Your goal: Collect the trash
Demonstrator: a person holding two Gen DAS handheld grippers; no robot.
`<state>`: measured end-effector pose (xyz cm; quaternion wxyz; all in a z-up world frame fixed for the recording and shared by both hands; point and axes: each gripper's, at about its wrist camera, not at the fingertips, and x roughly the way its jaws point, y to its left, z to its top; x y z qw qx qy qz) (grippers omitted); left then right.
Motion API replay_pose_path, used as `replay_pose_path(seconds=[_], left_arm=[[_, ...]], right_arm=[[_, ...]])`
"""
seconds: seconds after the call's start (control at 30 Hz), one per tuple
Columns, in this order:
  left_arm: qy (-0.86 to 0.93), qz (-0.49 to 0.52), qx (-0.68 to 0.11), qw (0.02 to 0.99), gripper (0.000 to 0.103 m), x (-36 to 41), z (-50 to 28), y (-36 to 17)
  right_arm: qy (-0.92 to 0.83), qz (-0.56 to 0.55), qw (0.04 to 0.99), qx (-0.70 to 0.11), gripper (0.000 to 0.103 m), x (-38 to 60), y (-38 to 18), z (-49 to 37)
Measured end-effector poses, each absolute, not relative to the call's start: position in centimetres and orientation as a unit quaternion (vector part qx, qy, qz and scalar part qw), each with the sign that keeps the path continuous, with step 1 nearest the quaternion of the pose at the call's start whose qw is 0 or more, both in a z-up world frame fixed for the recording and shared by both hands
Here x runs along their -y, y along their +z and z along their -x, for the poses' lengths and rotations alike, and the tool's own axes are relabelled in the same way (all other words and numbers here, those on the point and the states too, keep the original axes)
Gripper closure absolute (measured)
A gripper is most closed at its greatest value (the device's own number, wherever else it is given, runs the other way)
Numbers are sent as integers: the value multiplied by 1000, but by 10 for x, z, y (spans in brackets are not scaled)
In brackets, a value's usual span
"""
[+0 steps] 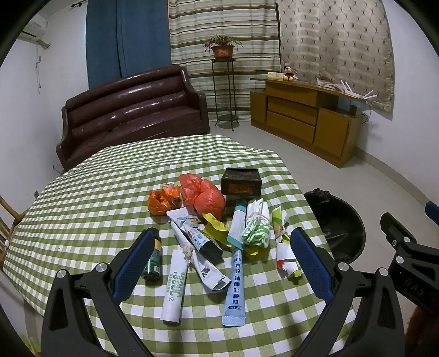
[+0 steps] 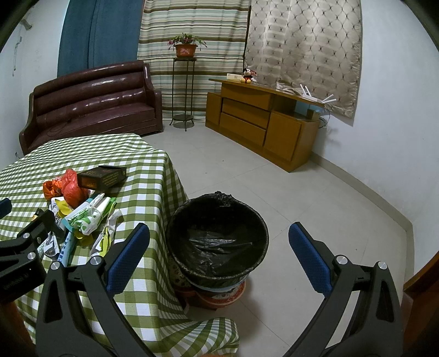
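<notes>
White walls; grey tiled floor (image 2: 247, 175); maroon sofa (image 1: 131, 109); wooden cabinet (image 1: 307, 120); striped curtains (image 1: 222, 24).

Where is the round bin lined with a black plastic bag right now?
The round bin lined with a black plastic bag stands on the tiled floor beside the right edge of the green-checked table, centred between the open right gripper in the right wrist view.

The surface (image 1: 82, 197), under a green-and-white checked cloth, carries a heap of litter. Around the red plastic bag (image 1: 204, 196): a dark box (image 1: 241, 182) behind, an orange wad (image 1: 163, 200) left, sachets (image 1: 234, 285) and a green bottle (image 1: 153, 258) nearer.
</notes>
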<state>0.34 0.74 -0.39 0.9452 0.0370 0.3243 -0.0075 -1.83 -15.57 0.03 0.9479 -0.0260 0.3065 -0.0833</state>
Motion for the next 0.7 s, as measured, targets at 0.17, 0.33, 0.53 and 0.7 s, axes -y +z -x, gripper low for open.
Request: replay_pose_path(seconds=[0.17,0.33,0.53,0.7], left_arm=[[-8,-37,-325,945,7,-6,-3,-3],[-8,-38,-325,945,7,-7,-4,-6],[-8,-38,-327,944,7,-6,-4,-6],[-6,-38,-330,943,7,-6,-5,-10]], right_arm=[[-83,26,948,-307,4,156,0,18],[-83,26,948,-307,4,156,0,18],[-83,26,948,-307,4,155,0,18],[-83,26,948,-307,4,155,0,18]])
